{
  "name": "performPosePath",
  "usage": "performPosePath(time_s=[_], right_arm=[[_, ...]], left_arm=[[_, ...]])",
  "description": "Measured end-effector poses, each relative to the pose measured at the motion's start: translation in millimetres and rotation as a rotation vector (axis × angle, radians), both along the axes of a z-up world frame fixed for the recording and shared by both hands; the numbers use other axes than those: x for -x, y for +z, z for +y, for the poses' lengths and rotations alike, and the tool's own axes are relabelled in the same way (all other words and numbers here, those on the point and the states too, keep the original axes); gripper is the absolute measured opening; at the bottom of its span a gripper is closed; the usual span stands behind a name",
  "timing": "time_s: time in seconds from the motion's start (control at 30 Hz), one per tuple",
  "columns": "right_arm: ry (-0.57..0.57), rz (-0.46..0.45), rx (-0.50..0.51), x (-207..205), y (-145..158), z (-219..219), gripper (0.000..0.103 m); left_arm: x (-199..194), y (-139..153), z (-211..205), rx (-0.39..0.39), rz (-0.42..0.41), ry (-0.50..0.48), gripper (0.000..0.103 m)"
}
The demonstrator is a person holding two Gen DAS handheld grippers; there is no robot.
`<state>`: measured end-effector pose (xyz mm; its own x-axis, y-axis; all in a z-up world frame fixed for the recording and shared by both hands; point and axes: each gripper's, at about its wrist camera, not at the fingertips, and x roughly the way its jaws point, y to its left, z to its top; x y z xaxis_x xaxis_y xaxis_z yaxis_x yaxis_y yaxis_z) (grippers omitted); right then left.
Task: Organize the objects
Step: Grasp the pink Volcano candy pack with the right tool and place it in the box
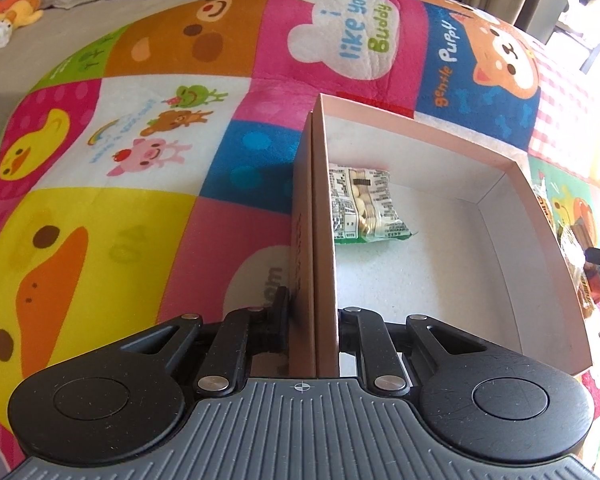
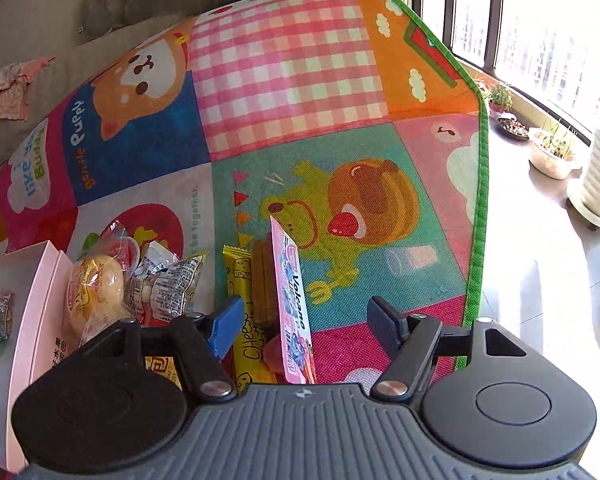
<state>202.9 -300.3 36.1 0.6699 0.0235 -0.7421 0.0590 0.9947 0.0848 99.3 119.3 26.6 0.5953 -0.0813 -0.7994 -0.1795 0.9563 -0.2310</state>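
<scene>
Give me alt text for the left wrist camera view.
The left gripper is clamped on the near wall of an open pink box, which holds one clear snack packet. The box sits on a colourful cartoon play mat.

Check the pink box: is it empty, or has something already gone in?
Not empty. One snack packet lies on the floor of the pink box, against the wall; the rest of the floor is bare.
</scene>
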Motion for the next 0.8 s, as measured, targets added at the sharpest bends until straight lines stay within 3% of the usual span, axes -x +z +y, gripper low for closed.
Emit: performPosePath(time_s=[0.13, 0.23, 0.5, 0.63, 0.7, 0.8], right_arm=[[0.019, 0.037, -0.027, -17.2, -11.4, 8.4, 0.052], [0.028, 0.05, -0.049, -3.1, -5.6, 5.8, 0.027], [0.065, 0.1, -0.003, 94.4, 4.9, 8.1, 0.026], [0.155, 0.076, 0.147, 158.4, 5.5, 39.7, 0.026], [0.219, 0.053, 0.126, 183.8, 9.9, 50.4, 0.029], [0.263, 0.006, 0.047, 204.7, 23.4, 52.6, 0.046]], left_arm=[[3.9, -0.1, 0.0, -0.013, -0.004, -0.016, 0.017], [6.5, -0.4, 0.2, -0.018, -0.011, -0.027, 0.017], [10.3, -2.2, 4.3, 0.008, -0.035, -0.032, 0.019], [11.9, -2.5, 3.7, 0.004, -0.044, -0.036, 0.019], [11.4, -2.0, 3.9, 0.006, -0.04, -0.036, 0.019], [11.9, -2.0, 4.5, 0.004, -0.039, -0.045, 0.02]])
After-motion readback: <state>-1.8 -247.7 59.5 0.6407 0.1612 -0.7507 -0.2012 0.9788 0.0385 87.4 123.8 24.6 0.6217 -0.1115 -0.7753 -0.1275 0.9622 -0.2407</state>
